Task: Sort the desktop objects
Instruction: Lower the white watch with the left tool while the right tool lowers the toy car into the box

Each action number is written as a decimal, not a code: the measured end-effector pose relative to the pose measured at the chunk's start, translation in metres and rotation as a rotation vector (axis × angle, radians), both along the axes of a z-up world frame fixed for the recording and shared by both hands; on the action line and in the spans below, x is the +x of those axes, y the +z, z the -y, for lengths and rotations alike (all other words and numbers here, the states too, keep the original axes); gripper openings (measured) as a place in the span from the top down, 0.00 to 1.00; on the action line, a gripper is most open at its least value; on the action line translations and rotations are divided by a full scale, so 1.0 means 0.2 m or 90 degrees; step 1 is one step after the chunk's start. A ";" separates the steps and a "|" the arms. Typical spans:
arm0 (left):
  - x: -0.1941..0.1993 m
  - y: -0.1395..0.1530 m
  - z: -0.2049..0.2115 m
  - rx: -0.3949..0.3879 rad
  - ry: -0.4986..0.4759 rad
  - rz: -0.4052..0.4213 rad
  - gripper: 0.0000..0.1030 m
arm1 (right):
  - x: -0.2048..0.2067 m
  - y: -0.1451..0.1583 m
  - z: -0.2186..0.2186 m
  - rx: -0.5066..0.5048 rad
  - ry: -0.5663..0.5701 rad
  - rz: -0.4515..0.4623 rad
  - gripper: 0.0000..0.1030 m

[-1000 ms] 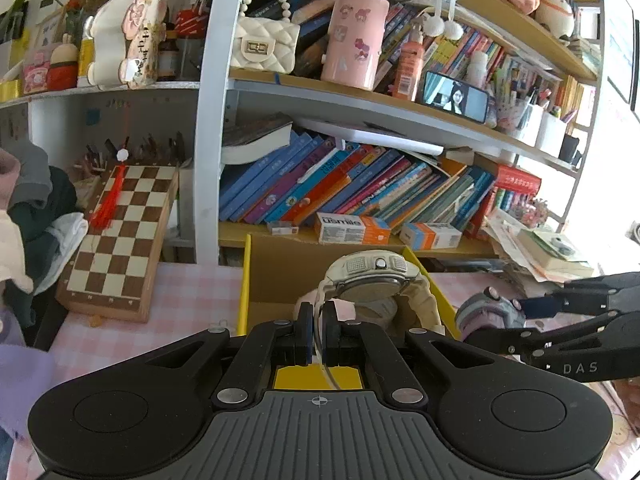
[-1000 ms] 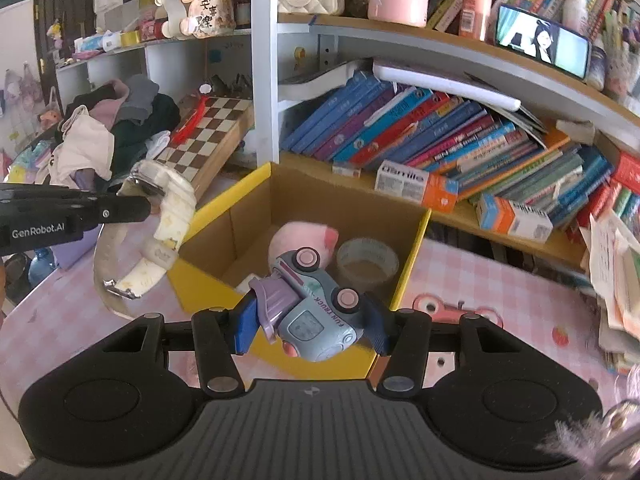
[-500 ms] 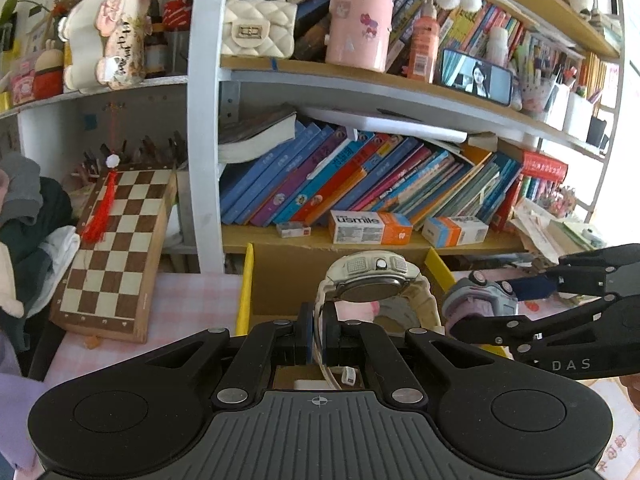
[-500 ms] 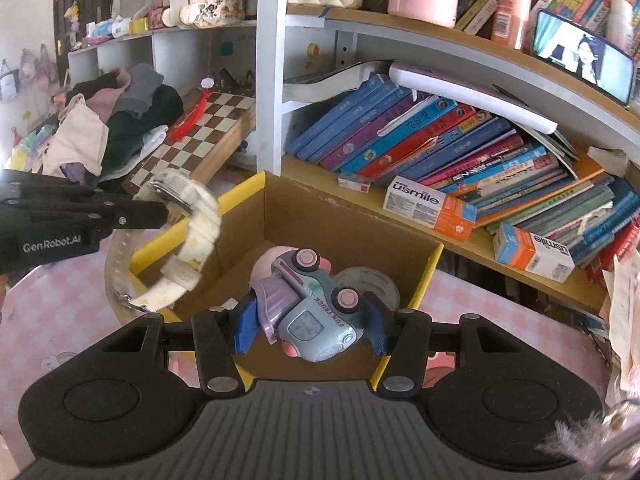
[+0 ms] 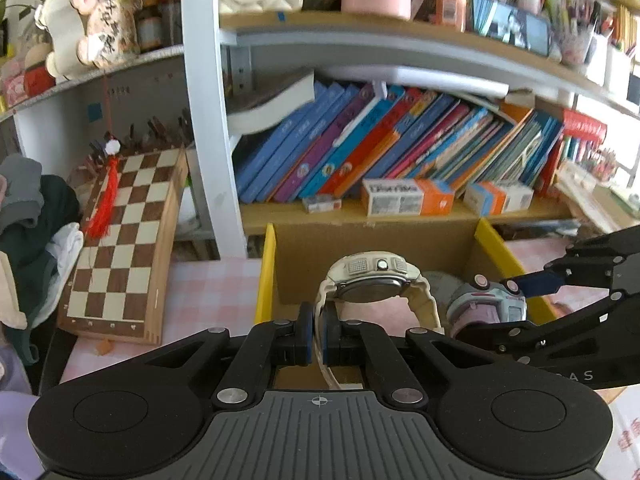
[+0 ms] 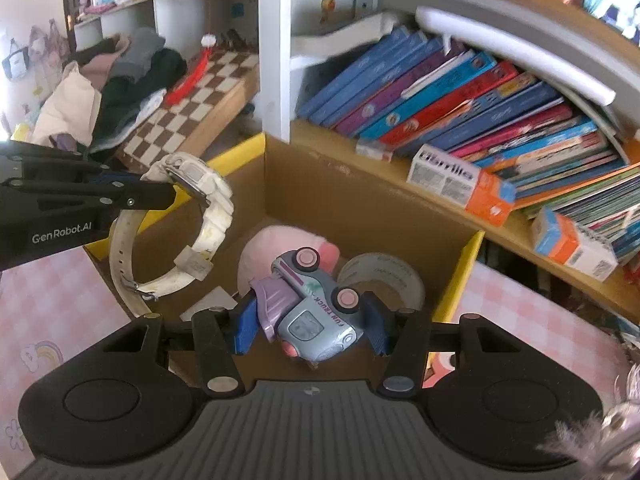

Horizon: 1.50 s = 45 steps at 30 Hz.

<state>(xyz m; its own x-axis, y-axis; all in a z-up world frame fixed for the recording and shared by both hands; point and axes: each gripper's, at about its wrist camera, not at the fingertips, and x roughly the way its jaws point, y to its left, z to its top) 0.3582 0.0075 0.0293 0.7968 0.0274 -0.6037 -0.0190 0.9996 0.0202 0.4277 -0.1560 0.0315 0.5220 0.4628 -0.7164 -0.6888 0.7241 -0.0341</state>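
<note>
The cardboard box (image 6: 360,200) had yellow top edges and stood open, right against the low bookshelf (image 6: 500,236). Inside lay a pink soft toy (image 6: 272,248) and a roll of tape (image 6: 384,280), with some bare floor left near the front. The left gripper (image 5: 316,336) reached in from the left, its fingers pinched tight on the strap of a white watch (image 6: 200,200) over the box's left wall. The right gripper (image 6: 310,320) held a little toy car (image 6: 312,304) squeezed between its fingers, up above the middle of the box. A chessboard (image 5: 120,240) leaned nearby on the pink checked tablecloth (image 6: 52,300).
</note>
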 end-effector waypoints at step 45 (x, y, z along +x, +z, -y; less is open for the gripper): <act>0.12 -0.24 0.12 0.071 -0.075 -0.108 0.64 | 0.15 -0.22 -0.15 -0.122 0.060 -0.066 0.45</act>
<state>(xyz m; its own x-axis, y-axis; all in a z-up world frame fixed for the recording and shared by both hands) 0.3825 -0.0168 -0.0178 0.6861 0.0144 -0.7273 0.1104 0.9861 0.1238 0.4583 -0.1259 -0.0116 0.4028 0.3568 -0.8429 -0.7597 0.6440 -0.0904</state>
